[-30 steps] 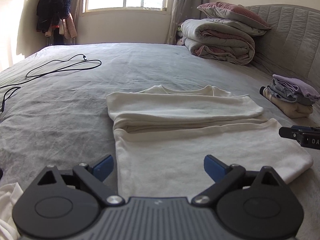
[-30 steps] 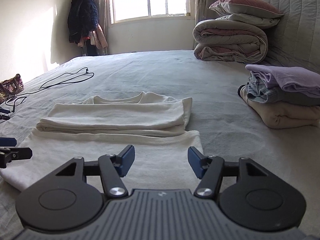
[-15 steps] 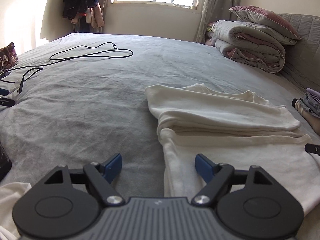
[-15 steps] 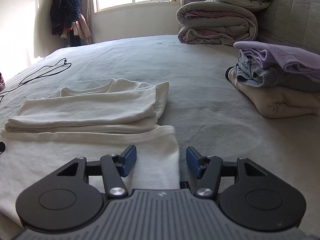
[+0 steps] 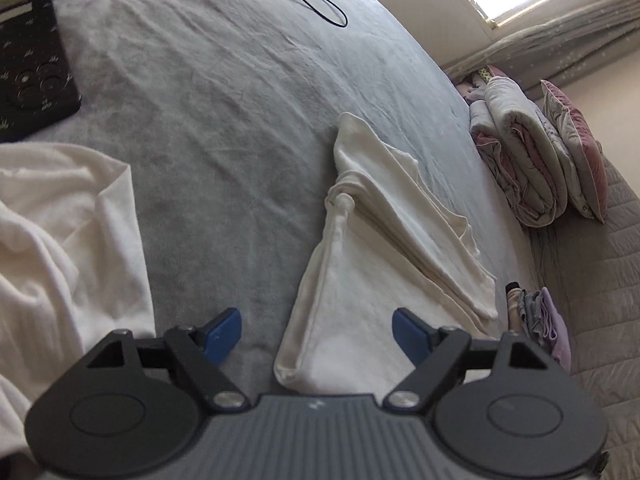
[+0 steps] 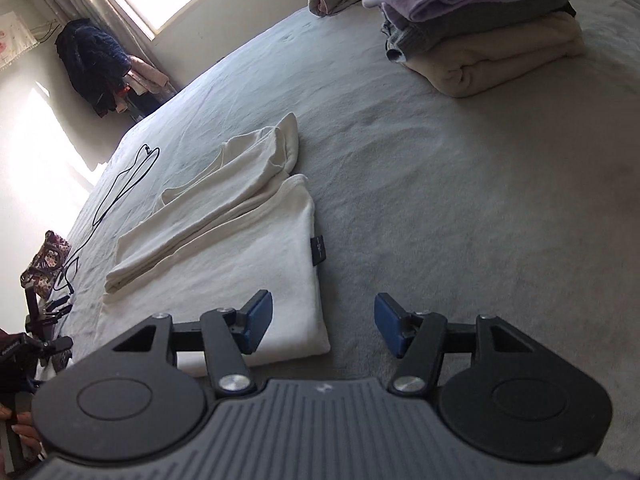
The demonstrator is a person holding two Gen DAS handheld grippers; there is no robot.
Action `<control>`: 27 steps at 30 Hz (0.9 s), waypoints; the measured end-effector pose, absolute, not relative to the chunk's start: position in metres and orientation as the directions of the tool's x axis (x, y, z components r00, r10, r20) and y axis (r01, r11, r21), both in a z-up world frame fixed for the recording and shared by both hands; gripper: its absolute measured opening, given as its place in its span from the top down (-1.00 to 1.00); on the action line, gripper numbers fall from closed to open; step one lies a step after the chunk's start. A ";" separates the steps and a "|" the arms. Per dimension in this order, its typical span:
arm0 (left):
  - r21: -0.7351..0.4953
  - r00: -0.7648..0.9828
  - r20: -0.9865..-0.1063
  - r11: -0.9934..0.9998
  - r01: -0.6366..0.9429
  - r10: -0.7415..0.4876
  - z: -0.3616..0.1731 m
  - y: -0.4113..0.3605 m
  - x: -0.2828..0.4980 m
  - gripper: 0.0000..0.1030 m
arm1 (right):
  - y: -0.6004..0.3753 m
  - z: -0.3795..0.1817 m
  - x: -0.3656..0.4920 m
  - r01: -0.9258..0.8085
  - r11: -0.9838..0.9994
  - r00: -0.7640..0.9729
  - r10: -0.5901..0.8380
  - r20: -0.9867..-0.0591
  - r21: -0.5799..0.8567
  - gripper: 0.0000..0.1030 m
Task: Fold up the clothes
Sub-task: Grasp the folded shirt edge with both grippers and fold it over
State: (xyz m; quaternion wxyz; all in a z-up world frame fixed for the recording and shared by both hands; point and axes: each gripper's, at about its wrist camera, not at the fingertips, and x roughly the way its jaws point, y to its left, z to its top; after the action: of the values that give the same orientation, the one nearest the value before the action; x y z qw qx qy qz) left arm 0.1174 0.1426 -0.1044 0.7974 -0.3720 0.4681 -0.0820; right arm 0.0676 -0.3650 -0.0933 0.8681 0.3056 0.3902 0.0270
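A cream shirt (image 5: 368,280) lies partly folded on the grey bed, sleeves folded across its upper part. It also shows in the right wrist view (image 6: 240,248), with a small black label at its side seam. My left gripper (image 5: 318,334) is open and empty, jaws astride the shirt's near left hem corner. My right gripper (image 6: 324,330) is open and empty, jaws astride the shirt's near right hem corner. Both views are tilted.
A stack of folded clothes (image 6: 488,28) sits at the right, also seen in the left wrist view (image 5: 540,320). A loose white garment (image 5: 60,248) lies at the left. A black cable (image 6: 120,188), a dark patterned case (image 5: 32,68) and rolled duvets (image 5: 524,160) are farther off.
Both grippers have dropped lower and tilted, each closing in on a near hem corner of the shirt. The shirt has not moved. Both jaws stay open.
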 end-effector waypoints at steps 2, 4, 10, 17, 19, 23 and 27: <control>-0.698 0.541 -0.675 0.672 -0.249 -0.501 -0.110 0.143 0.108 -0.59 | -0.367 -0.095 0.059 0.215 0.754 0.693 0.330 -0.641 0.620 -0.18; -0.718 0.539 -0.666 0.639 -0.276 -0.515 -0.115 0.142 0.099 -0.55 | -0.364 -0.098 0.052 0.228 0.705 0.695 0.366 -0.619 0.672 -0.18; -0.751 0.582 -0.640 0.567 -0.338 -0.501 -0.128 0.121 0.079 -0.35 | -0.350 -0.110 0.051 0.267 0.619 0.720 0.380 -0.580 0.738 -0.14; -0.734 0.661 -0.641 0.562 -0.381 -0.390 -0.134 0.103 0.073 0.29 | -0.359 -0.127 0.056 0.337 0.487 0.788 0.323 -0.524 0.806 0.23; -0.731 0.672 -0.643 0.555 -0.396 -0.367 -0.136 0.101 0.074 0.47 | -0.362 -0.132 0.056 0.361 0.461 0.792 0.308 -0.527 0.811 0.61; -0.750 0.682 -0.629 0.521 -0.407 -0.373 -0.137 0.107 0.075 0.87 | -0.368 -0.133 0.053 0.368 0.429 0.795 0.315 -0.518 0.825 0.77; -0.777 0.717 -0.589 0.503 -0.377 -0.373 -0.132 0.113 0.072 0.92 | -0.373 -0.126 0.050 0.366 0.437 0.797 0.308 -0.519 0.821 0.81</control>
State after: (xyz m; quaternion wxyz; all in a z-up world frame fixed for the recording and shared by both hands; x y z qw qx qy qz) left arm 0.0721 0.1128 -0.1325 0.7810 -0.4984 0.3765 0.0014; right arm 0.0503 -0.3730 -0.1256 0.7858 0.5301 0.3181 -0.0183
